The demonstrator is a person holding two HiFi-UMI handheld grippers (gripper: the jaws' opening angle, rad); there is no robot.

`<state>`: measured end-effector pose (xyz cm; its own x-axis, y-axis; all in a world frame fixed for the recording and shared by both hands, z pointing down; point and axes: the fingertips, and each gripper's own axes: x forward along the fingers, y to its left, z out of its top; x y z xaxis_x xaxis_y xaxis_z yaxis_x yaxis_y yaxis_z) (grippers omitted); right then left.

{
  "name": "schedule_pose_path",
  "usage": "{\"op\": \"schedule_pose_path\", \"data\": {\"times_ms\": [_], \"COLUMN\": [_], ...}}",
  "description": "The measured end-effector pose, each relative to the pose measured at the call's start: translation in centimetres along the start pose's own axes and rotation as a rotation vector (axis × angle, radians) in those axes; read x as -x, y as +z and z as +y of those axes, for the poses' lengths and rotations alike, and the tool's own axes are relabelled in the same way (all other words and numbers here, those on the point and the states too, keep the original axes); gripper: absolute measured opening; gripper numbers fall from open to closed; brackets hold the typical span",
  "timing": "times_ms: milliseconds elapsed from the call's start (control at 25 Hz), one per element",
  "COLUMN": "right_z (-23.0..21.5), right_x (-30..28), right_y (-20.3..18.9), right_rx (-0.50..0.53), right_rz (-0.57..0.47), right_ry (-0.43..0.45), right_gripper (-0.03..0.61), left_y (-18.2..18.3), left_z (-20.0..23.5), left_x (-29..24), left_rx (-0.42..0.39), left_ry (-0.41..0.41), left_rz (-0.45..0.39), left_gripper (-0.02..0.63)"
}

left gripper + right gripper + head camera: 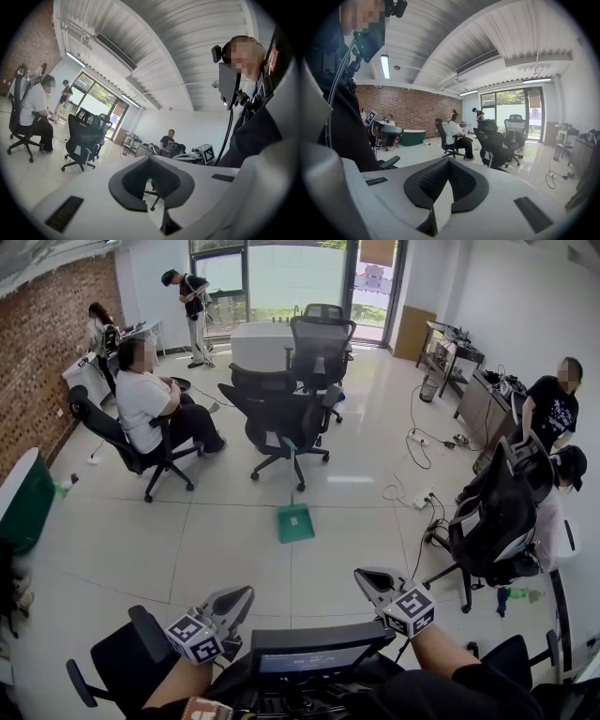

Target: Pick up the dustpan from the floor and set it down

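Nearest: black chair back (314, 652) directly below, between both hands; likely to need leaning over or stepping round.

Left gripper (244, 595) and right gripper (363, 577) just above it, pointing forward. Jaws of both pressed together, nothing between them.

Dustpan (295, 523): green, flat on the floor (206, 540), well ahead of both grippers and roughly centred between them; neither clearly nearer. Wide mouth toward the near side, thin handle (292, 497) off the far edge, so long axis near-to-far. Upright or lying handle not resolvable.

Beyond the pan: a cluster of office chairs (286, 409) close behind the handle. Cables (420, 495) to the right, a seated person (150, 404) far left.
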<state>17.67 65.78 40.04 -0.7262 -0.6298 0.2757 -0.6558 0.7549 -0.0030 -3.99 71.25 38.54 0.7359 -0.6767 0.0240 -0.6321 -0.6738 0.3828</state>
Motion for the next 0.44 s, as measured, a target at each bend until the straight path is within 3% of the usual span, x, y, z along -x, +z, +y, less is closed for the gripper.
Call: {"op": "schedule_pose_path", "data": {"times_ms": [440], "right_z": [-0.41], "right_x": [0.45], "right_y": [-0.71], "right_rx": [0.0], "right_rz": [-0.004], "right_ry": [0.007], "right_gripper": [0.006], "left_y": [-0.2], "left_z": [-0.34], "left_x": [-0.3], "left_rx": [-0.001], "left_ry": [0.003], "left_rz": [0.002], "left_gripper": [0.008]}}
